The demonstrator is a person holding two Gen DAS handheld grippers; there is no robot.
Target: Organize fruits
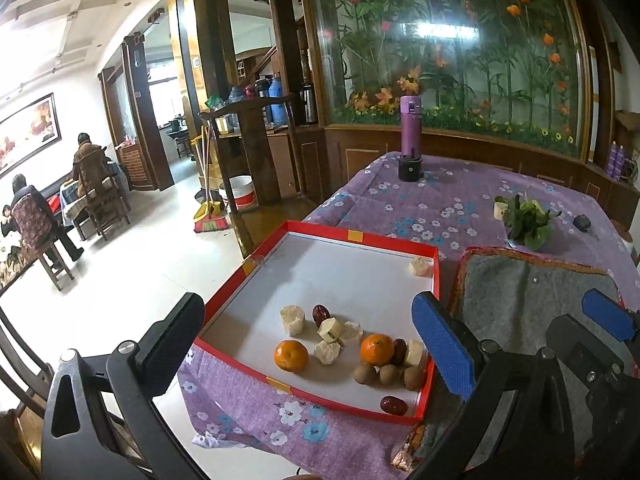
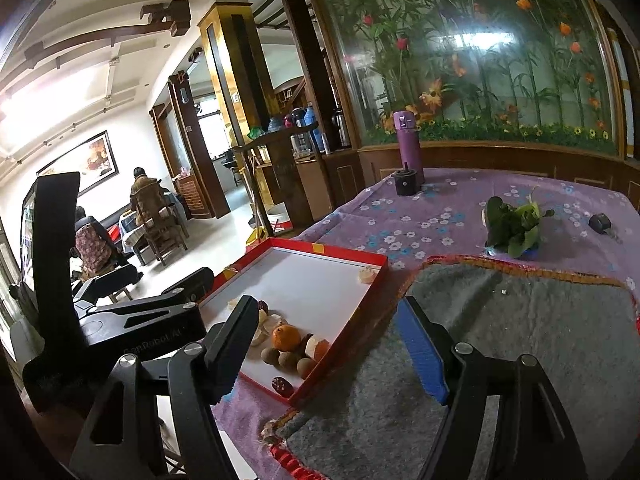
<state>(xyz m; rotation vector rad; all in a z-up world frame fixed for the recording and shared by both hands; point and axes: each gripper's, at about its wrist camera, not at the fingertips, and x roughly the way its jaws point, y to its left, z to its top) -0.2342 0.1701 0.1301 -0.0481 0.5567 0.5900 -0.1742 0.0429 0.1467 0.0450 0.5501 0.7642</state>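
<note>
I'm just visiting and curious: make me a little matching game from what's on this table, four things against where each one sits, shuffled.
Things:
1. purple flask
2. lone pale sugarcane chunk
3. lone dark red date
4. leafy green bunch

Places:
A. near right corner of the red-rimmed cardboard tray
B. far end of the flowered purple tablecloth, beside a small black cylinder
C. on the tablecloth beyond the grey fleecy mat
D. far right corner of the tray

Pairs: 1-B, 2-D, 3-A, 4-C
</note>
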